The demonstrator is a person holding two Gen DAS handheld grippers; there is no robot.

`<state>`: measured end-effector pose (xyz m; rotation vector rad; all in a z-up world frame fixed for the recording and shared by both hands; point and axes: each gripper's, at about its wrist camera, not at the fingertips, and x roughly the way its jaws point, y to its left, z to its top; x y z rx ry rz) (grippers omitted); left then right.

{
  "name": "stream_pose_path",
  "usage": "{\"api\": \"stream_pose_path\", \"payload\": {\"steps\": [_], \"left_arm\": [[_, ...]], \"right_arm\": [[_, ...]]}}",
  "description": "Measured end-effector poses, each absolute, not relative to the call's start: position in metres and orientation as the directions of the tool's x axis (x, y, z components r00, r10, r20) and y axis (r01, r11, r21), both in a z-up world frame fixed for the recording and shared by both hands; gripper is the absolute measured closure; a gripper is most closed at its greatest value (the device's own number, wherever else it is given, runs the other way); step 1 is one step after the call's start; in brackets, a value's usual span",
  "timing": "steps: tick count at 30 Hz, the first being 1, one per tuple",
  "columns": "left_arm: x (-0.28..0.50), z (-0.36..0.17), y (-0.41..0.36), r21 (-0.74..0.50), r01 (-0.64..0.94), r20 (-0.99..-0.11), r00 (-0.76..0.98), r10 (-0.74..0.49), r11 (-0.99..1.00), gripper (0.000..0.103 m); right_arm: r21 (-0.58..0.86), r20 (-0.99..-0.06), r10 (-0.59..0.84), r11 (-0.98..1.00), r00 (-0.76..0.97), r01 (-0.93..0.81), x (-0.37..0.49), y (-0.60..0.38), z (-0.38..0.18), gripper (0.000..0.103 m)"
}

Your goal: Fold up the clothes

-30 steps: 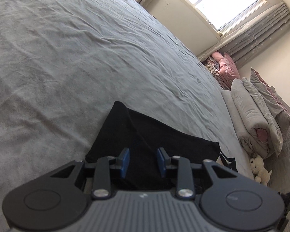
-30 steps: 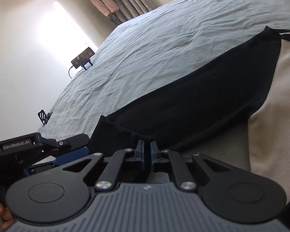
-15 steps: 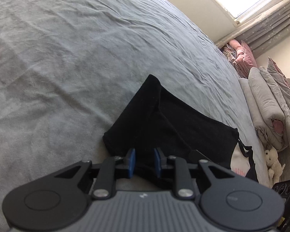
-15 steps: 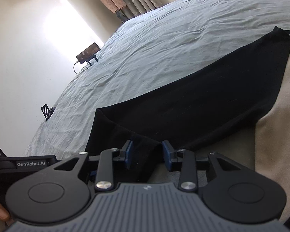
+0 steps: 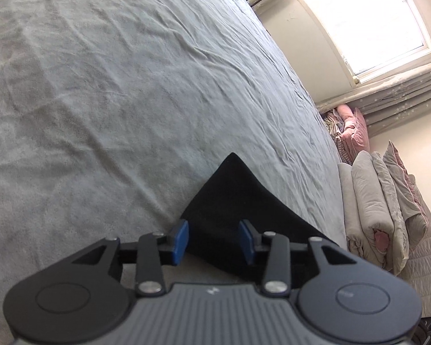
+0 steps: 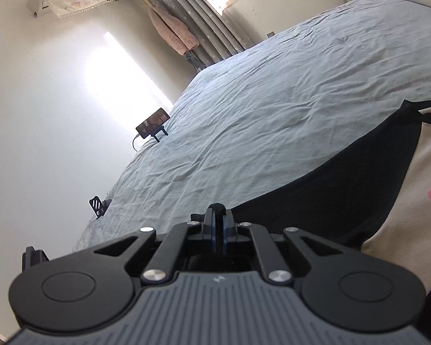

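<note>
A garment with a black sleeve and a cream body lies on the grey bed. In the left wrist view the black sleeve shows as a pointed flap, and my left gripper is open with its blue pads on either side of the sleeve's near edge. In the right wrist view the black sleeve runs right to the cream body with pink lettering. My right gripper is shut on a bunched bit of the black cloth.
The grey bedsheet spreads far and left. Folded quilts and pillows are stacked at the right edge under a window. A phone on a stand sits at the bed's far left edge near the white wall.
My left gripper closed partly on the black cloth, then opened wide and shifted. My right gripper opened half a second ago and has now shut on the sleeve's edge.
</note>
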<state>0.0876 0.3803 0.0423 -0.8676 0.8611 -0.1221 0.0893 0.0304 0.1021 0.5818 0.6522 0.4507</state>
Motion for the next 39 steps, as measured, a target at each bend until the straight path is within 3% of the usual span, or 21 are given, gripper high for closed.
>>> {"api": "stream_pose_path", "payload": {"steps": [22, 29, 39], "left_arm": [[0.083, 0.071, 0.21, -0.615, 0.069, -0.61, 0.589, -0.53, 0.785, 0.057], [0.088, 0.061, 0.175, -0.521, 0.09, -0.663, 0.583, -0.47, 0.848, 0.056], [0.087, 0.053, 0.121, -0.197, 0.229, -0.708, 0.639, -0.3, 0.953, 0.052]], "right_arm": [[0.778, -0.325, 0.218, 0.614, 0.92, 0.129, -0.033, -0.244, 0.145, 0.096], [0.757, -0.413, 0.165, 0.609, 0.896, 0.238, -0.057, -0.291, 0.117, 0.096], [0.69, -0.544, 0.162, 0.644, 0.823, 0.33, -0.052, -0.321, 0.072, 0.095]]}}
